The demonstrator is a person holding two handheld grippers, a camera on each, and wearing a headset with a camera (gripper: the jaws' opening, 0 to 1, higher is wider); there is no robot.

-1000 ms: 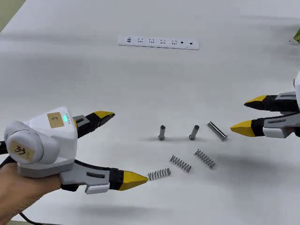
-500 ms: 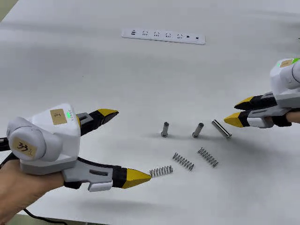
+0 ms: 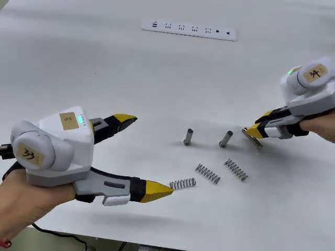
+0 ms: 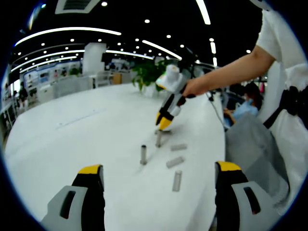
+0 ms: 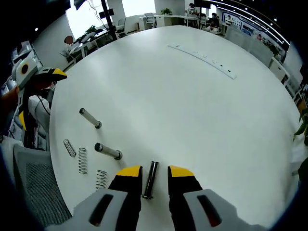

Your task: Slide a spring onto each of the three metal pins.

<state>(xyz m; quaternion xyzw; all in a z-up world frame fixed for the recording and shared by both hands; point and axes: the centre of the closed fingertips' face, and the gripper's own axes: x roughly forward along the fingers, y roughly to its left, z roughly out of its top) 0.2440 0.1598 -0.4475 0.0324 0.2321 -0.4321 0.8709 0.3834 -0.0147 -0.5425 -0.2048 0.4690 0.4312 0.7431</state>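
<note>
Two short metal pins (image 3: 188, 137) (image 3: 226, 138) stand on the white table, the right one leaning. A third pin (image 3: 257, 143) lies flat, and my right gripper (image 3: 255, 132) is down over it. In the right gripper view that pin (image 5: 150, 179) sits between the yellow-tipped fingers (image 5: 130, 175) with a thin gap on each side; the right gripper (image 5: 155, 174) is narrowly open. Three springs (image 3: 182, 183) (image 3: 208, 173) (image 3: 236, 169) lie loose in front of the pins. My left gripper (image 3: 146, 155) is wide open, its lower tip just left of the nearest spring (image 4: 177, 180).
A white power strip (image 3: 188, 30) lies at the far side of the table. The near table edge (image 3: 172, 238) runs close below the left gripper. A person's arm holds the right gripper (image 4: 166, 120) in the left gripper view. Office desks and plants stand beyond.
My right gripper has come in leftward and down over the lying pin, and its jaws have narrowed around it. The left gripper has held its place; the head camera shifted.
</note>
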